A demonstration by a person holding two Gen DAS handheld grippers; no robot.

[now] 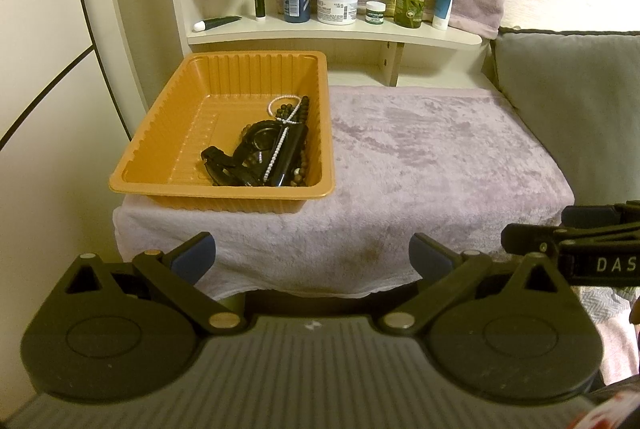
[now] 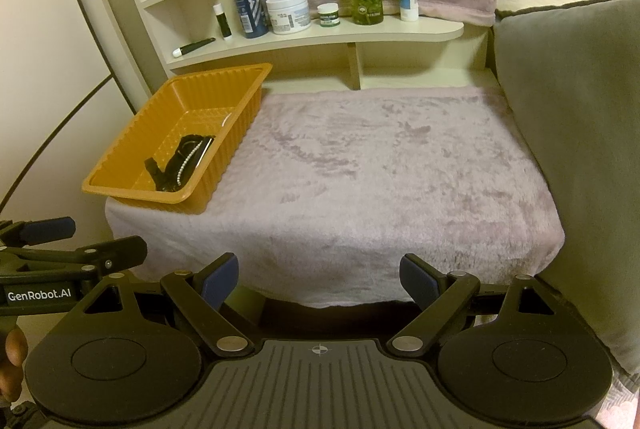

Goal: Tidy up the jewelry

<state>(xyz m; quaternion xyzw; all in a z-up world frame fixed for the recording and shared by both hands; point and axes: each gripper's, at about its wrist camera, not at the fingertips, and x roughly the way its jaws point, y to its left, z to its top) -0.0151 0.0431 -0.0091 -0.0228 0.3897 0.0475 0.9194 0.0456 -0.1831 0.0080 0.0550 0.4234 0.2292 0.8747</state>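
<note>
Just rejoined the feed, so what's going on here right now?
A person holds two tools in front of a towel-covered surface. The left hand-held gripper and right hand-held gripper are both open and empty. The jewelry, a white pearl strand and dark bead strings, lies with black items in the ribbed orange plastic tray.

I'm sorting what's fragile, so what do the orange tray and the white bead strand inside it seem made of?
Orange ribbed rectangular tray: likely thin moulded plastic, given its glossy fluted walls. White bead strand: pearl-like beads with a soft sheen; real or imitation can't be told.
</note>
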